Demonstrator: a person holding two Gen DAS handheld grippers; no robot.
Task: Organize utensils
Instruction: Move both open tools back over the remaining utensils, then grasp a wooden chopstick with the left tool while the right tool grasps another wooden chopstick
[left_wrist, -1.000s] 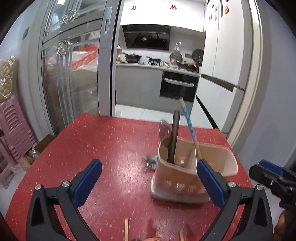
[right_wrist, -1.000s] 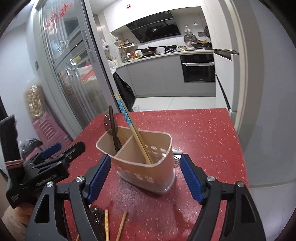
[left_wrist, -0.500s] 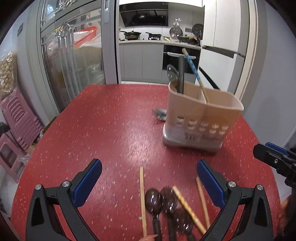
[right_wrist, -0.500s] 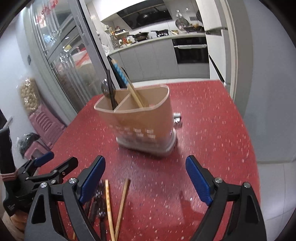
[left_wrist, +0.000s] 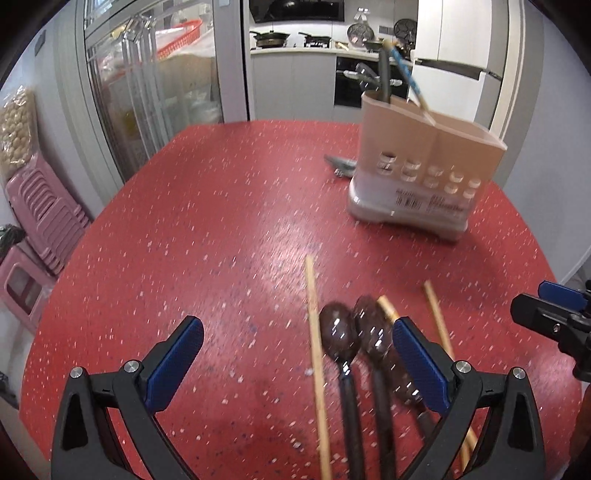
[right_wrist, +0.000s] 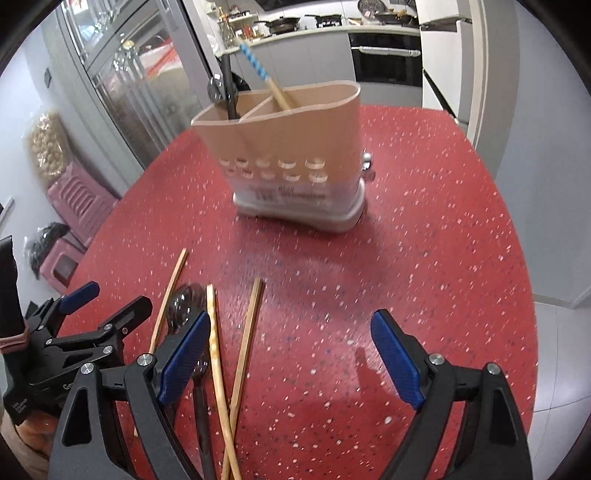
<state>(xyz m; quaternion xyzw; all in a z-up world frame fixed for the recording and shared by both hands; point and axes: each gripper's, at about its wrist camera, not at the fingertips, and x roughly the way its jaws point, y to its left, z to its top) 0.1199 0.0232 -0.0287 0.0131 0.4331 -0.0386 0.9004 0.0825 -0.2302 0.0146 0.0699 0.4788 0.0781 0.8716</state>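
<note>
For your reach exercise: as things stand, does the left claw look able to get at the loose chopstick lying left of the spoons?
Probably yes. The left claw is open, the chopstick lies on bare table between its fingers, apart from the nearest spoon.

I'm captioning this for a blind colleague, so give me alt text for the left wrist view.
The open left gripper hovers over dark spoons and wooden chopsticks lying loose on a red speckled table. Farther back stands a beige utensil holder already holding a few utensils, with a kitchen beyond.

Pink stools (left_wrist: 44, 206), glass cabinet (left_wrist: 155, 74), built-in oven (right_wrist: 386, 59)
</note>
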